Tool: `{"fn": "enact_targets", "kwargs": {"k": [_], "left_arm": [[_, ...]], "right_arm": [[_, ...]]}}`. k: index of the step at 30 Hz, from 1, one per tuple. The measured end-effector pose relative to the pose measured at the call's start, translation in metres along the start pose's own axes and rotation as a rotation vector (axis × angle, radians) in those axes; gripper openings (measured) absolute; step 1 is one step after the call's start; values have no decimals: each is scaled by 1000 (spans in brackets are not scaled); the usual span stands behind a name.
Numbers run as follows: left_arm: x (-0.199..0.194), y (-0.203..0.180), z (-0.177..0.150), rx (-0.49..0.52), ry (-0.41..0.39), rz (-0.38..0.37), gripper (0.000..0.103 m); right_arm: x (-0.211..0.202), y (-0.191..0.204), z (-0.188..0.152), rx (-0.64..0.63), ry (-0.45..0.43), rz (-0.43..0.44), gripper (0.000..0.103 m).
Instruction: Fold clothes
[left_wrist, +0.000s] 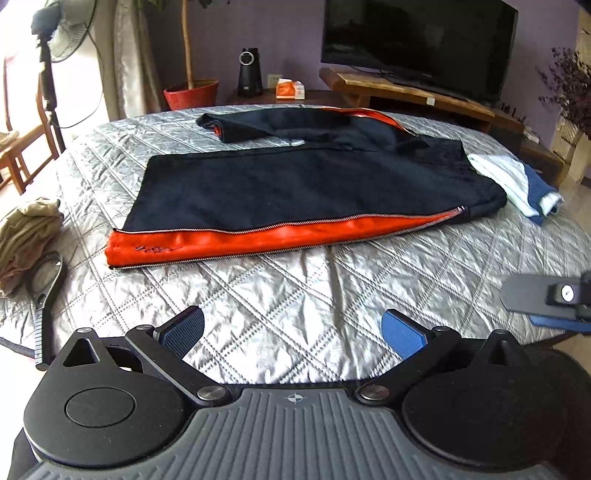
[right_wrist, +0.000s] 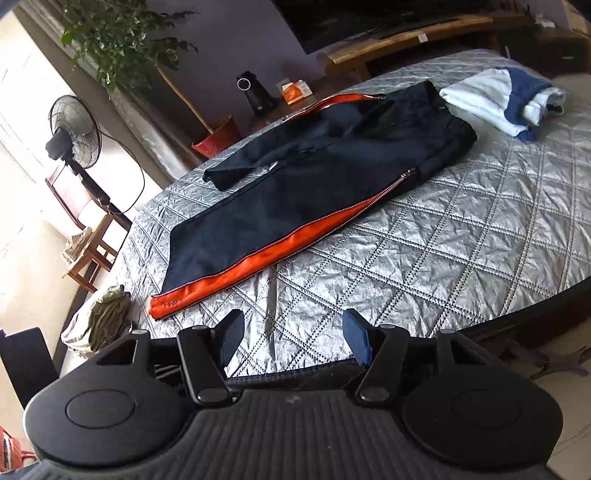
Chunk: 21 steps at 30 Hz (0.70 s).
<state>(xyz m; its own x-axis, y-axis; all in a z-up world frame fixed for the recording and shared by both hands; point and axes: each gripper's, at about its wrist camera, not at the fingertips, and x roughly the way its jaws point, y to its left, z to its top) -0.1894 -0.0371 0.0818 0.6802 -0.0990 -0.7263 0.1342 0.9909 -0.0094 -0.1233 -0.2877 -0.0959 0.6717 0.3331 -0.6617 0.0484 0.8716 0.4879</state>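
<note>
From your left wrist, the right gripper (left_wrist: 546, 306) is cut off at the frame edge; your left gripper (left_wrist: 291, 332) is spread over bare quilt (left_wrist: 295, 288), the navy jacket (left_wrist: 295, 188) beyond it, its orange-lining stitching unreadable. From your right wrist, the right gripper (right_wrist: 291, 338) gapes empty near the quilt's edge.

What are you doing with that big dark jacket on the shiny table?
A person is folding clothes with a two-finger gripper in each hand. The navy zip-up jacket with orange lining lies spread on the silver quilted table cover, one sleeve folded across its back, still only partly folded. The left gripper and right gripper are both open and empty, hovering at the near table edge, not touching it. A folded white and blue garment lies beside the jacket's far end, and crumpled khaki clothing waits at the left edge.
</note>
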Motion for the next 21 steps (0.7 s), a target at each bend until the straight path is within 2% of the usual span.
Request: {"fn": "enact_targets", "kwargs": {"k": [10, 21], "left_arm": [[-11, -6, -8, 9, 1, -61, 103], [-13, 0, -8, -14, 8, -74, 103]], "right_arm": [[-7, 2, -4, -28, -13, -8, 62], [-4, 12, -6, -69, -11, -22, 67]]}}
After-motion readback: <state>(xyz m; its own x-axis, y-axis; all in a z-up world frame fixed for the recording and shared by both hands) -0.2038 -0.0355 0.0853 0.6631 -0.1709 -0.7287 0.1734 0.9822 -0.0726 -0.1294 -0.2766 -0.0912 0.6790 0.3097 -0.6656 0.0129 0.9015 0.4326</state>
